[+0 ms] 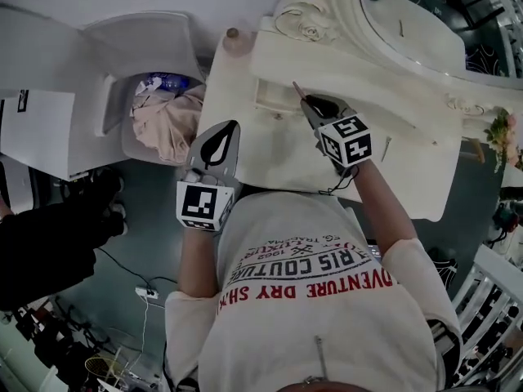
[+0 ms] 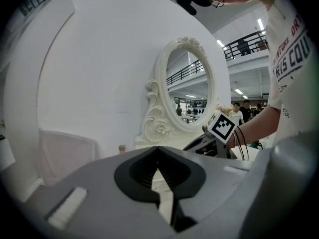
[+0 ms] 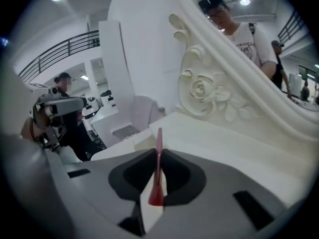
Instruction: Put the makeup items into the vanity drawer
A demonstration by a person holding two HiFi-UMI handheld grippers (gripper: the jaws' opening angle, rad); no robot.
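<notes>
Looks like a big open hall: dark grey-blue floor (image 1: 155, 235), strip lights on the ceiling (image 2: 260, 24) and an upper balcony with black railings (image 3: 65, 46). A curved white wall panel (image 2: 99, 68) stands behind the cream vanity table (image 1: 425, 186) with its oval rose-carved mirror (image 2: 188, 91). A pale tub chair (image 1: 147, 35) sits just beside it.

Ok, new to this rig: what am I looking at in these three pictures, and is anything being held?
No robot here: a person holds a gripper in each hand. The head view looks down from the person's head; the other two views ride on the grippers, looking along their jaws. The right gripper grips a thin red stick over the white vanity with its oval mirror. The left gripper is shut and empty. A small capped jar stands on the vanity's far corner.
</notes>
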